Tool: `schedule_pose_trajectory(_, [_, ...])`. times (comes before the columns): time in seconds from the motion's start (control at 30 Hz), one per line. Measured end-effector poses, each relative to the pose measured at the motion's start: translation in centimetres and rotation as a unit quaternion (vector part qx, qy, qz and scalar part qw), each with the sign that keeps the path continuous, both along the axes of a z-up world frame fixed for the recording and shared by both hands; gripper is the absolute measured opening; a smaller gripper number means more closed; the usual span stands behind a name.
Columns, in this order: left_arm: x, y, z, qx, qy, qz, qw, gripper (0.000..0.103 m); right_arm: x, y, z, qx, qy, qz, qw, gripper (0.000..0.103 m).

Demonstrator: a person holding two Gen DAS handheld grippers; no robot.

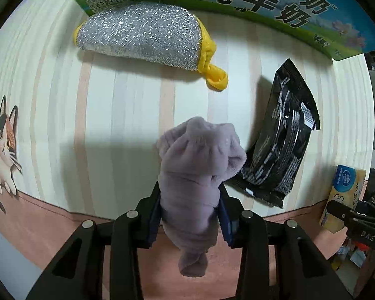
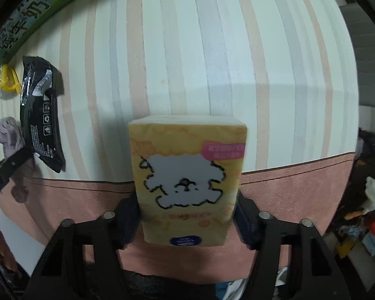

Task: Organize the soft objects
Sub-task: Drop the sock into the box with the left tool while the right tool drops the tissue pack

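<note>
My left gripper [image 1: 190, 207] is shut on a lilac fleece cloth [image 1: 200, 170], held above the striped tablecloth [image 1: 112, 105]; the cloth also shows at the left edge of the right wrist view [image 2: 8, 135]. My right gripper [image 2: 187, 215] is shut on a yellow tissue pack [image 2: 187, 175] with a white dog drawing, held above the cloth's pink border; the pack shows at the right edge of the left wrist view [image 1: 345, 195]. A silver scouring pad [image 1: 142, 35] with yellow trim lies at the far side. A black wipes packet [image 1: 280, 135] lies to its right, and shows in the right wrist view [image 2: 41, 115].
A green and blue milk carton box [image 1: 237, 0] stands along the far edge of the table, also in the right wrist view [image 2: 25, 12]. A cat picture [image 1: 2, 147] is printed on the tablecloth at the left. Clutter [image 2: 367, 212] lies beyond the table's right edge.
</note>
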State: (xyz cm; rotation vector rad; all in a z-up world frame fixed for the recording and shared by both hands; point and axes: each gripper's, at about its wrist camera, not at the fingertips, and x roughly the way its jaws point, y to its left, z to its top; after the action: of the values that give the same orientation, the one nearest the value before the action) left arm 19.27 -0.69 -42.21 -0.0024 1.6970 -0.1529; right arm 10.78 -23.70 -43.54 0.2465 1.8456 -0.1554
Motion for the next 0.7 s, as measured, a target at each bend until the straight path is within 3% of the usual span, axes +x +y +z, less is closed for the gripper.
schedule_pose_trajectory(0.17, [-0.6,0.9,5.0,-0.024,-0.025,0.000,0.9994,0.036,0.9,2.6,4.2,0.036,-0.034,-0.002,0.999,0.065])
schedule_pose_trajectory(0.3, [0.3,0.5,12.3,-0.064,-0.079,-0.007,0.9948,0.036,2.9,6.5,11.0,0.083,-0.097,0.024,0.991,0.065])
schedule_pose_trajectory(0.43, [3.8,0.3,18.4,-0.105,-0.113,-0.011,0.9880,0.036,6.7,9.8,17.1,0.114,-0.152,0.054,0.980,0.065])
schedule_pose_trajectory(0.57, [10.4,0.6,20.1,-0.117,-0.124,0.014,0.9853,0.035,12.7,11.5,21.4,0.116,-0.192,0.072,0.972,0.065])
schedule_pose_trajectory(0.7, [16.0,1.7,18.5,-0.116,-0.107,0.039,0.9867,0.035,18.3,11.9,21.4,0.116,-0.195,0.066,0.972,0.065])
